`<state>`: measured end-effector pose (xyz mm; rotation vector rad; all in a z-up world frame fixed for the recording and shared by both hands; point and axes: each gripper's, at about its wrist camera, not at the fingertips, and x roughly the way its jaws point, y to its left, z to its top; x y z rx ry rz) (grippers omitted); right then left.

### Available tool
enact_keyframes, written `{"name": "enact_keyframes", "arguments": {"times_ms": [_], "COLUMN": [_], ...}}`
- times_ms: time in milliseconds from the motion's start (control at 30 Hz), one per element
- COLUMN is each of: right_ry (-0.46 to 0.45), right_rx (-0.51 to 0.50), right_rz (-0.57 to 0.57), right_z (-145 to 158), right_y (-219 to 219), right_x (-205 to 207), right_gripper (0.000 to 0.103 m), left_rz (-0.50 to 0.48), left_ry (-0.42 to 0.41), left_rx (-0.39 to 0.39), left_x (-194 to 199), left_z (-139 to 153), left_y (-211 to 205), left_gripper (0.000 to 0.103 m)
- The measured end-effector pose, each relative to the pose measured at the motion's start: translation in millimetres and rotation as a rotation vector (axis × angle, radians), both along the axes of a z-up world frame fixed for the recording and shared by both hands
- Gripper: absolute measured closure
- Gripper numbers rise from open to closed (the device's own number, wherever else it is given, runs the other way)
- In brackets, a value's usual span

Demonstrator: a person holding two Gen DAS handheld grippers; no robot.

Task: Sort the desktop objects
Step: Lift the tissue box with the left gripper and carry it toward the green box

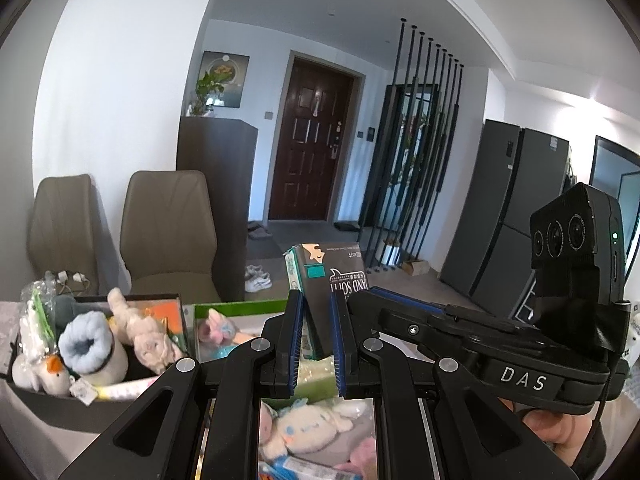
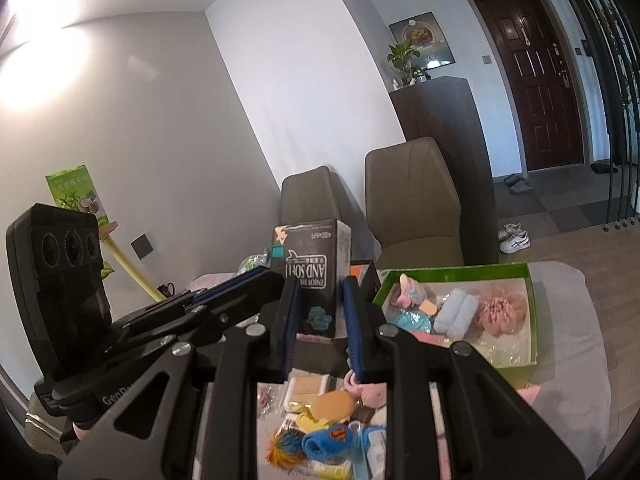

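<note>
In the left wrist view, the left gripper (image 1: 316, 324) has its blue pads closed tight on the lower end of a dark tissue pack (image 1: 326, 276), held upright and upside down above the table. The right gripper (image 1: 404, 312) reaches in from the right, its fingers pinching the same pack. Below lie a black bin (image 1: 60, 396) of plush toys and a green-rimmed box (image 1: 240, 308).

In the right wrist view, the right gripper (image 2: 320, 316) stands narrowly parted with the tissue pack (image 2: 310, 276) between its pads, apparently gripped. The left gripper (image 2: 240, 284) clamps it from the left. The green-rimmed box (image 2: 532, 312) holds soft items to the right.

The step appears to be carrying the pack, two-handed, toward a container. The next move calls for choosing its bin and keeping both grips level.
</note>
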<state>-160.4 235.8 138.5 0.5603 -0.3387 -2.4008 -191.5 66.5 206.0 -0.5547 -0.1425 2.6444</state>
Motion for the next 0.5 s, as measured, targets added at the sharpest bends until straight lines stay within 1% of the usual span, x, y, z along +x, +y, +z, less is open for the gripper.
{"name": "enact_keyframes", "arguments": {"times_ms": [267, 500], "right_ry": [0.005, 0.001], "right_rx": [-0.005, -0.009], "right_rz": [-0.004, 0.001], "right_z": [-2, -12], "right_y": [-4, -11], "right_x": [-29, -58], "right_gripper": [0.081, 0.081], "left_rz": [0.007, 0.013], "left_ry": [0.007, 0.001], "left_rx": [-0.006, 0.016], "left_x": [-29, -63], "left_z": [-6, -17], "left_y": [-3, -11], "left_gripper": [0.091, 0.091]}}
